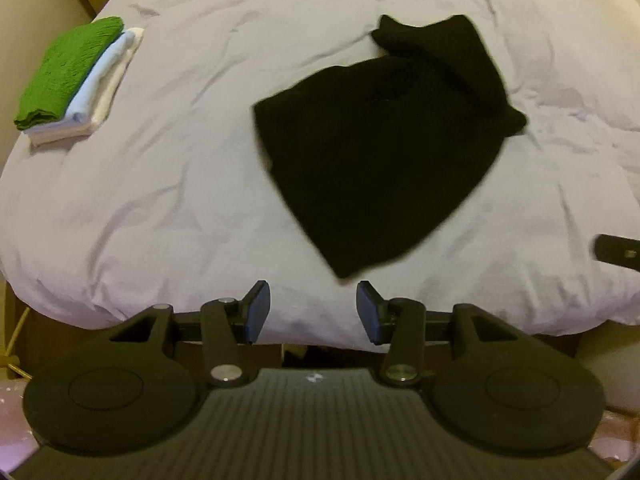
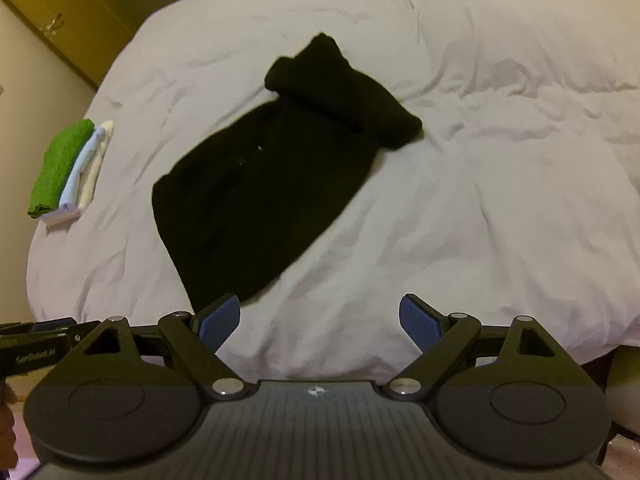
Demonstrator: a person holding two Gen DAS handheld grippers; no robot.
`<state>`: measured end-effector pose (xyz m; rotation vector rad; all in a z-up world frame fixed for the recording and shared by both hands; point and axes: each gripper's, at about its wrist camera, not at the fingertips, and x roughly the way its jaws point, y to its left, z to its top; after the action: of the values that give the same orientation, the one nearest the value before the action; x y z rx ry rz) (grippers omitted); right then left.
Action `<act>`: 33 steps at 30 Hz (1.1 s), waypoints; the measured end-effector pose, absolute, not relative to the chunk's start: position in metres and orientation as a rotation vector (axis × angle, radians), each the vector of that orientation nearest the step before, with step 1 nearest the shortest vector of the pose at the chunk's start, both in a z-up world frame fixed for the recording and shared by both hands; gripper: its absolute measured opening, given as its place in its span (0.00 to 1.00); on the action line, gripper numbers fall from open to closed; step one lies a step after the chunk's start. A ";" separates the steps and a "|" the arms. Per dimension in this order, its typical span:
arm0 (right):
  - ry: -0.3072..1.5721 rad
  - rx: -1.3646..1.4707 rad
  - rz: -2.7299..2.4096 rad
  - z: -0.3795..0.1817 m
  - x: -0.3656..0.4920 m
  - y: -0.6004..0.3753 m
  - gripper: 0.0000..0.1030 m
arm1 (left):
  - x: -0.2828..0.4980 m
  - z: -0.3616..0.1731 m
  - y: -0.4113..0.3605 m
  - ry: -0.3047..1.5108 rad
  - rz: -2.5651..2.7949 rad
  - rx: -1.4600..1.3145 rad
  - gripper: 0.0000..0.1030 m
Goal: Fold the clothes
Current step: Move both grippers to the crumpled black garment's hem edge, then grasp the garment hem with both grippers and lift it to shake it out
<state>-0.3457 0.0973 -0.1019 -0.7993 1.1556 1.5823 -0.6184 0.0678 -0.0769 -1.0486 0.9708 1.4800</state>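
Observation:
A black garment [image 1: 376, 152] lies on the white bed cover [image 1: 160, 184], narrow and long, with its far end folded over into a thick band. It also shows in the right wrist view [image 2: 264, 184]. My left gripper [image 1: 314, 310] is open and empty, just short of the garment's near corner. My right gripper [image 2: 320, 322] is open wide and empty, with its left pad [image 2: 219, 322] beside the garment's near edge. Part of the right gripper [image 1: 616, 250] shows at the right edge of the left wrist view.
A stack of folded clothes [image 1: 76, 80], green on top of pale blue and white, sits at the bed's left edge, and shows in the right wrist view [image 2: 68, 172]. A wooden wardrobe [image 2: 92, 12] stands beyond the bed. The bed's front edge is just below my grippers.

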 end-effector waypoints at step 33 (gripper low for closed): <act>1.774 0.082 0.873 -0.300 -0.491 0.065 0.64 | -0.783 -0.187 0.204 1.034 0.935 -0.990 0.43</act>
<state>-0.4907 0.0648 -0.3001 0.0822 1.7735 0.8725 -0.7831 0.2041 -0.1866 -0.9901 1.0344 0.9347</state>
